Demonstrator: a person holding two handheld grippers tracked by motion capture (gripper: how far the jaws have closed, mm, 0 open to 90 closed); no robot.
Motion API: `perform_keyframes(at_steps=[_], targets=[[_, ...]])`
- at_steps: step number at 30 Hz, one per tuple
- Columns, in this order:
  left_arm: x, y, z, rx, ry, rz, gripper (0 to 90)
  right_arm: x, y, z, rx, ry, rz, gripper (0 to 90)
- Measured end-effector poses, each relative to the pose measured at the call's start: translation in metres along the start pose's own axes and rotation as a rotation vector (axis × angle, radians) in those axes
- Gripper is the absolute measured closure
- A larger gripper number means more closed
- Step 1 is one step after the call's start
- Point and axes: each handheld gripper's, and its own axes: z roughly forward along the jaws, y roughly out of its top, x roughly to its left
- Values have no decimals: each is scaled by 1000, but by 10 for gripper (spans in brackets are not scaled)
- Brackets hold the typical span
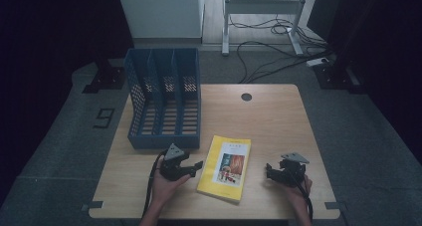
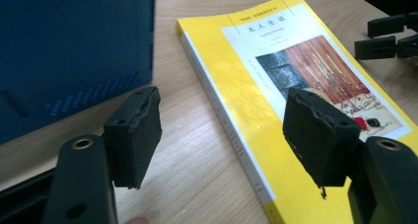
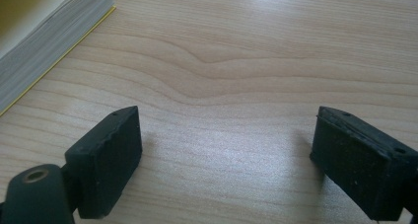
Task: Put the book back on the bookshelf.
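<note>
A yellow paperback book (image 1: pixel 225 167) lies flat on the wooden table (image 1: pixel 268 121), near its front edge. My left gripper (image 1: pixel 198 167) is held just left of the book, jaws pointing at it. In the left gripper view its jaws (image 2: pixel 222 130) stand wide apart above the book's (image 2: pixel 276 66) spine edge, with nothing gripped. My right gripper (image 1: pixel 268 170) rests to the right of the book, a short gap away. In the right gripper view it (image 3: pixel 224 135) is open over bare wood, and the book's page edge (image 3: pixel 44 31) is at the upper left.
A blue three-slot file organiser (image 1: pixel 164 99) stands at the table's back left, close behind my left gripper, and its wall (image 2: pixel 74 51) is also in the left gripper view. A dark round cable port (image 1: pixel 246 97) sits near the far edge. Cables (image 1: pixel 278 52) lie on the floor beyond.
</note>
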Motion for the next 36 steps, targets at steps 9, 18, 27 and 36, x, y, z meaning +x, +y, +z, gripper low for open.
perform_keyframes(at_steps=[9, 18, 27, 36], targets=[[-15, -3, 13, 25, -40, 33, 310, 3, 1, 0, -2, -14, 8, 126], [-27, -9, 23, 52, -60, 61, 314, 3, 1, 0, -2, -10, 9, 125], [-34, -17, 34, 102, -60, 75, 309, 5, 0, 0, -3, -6, 9, 128], [-31, -20, 38, 116, -60, 34, 319, 11, 1, -1, -1, 11, 5, 169]])
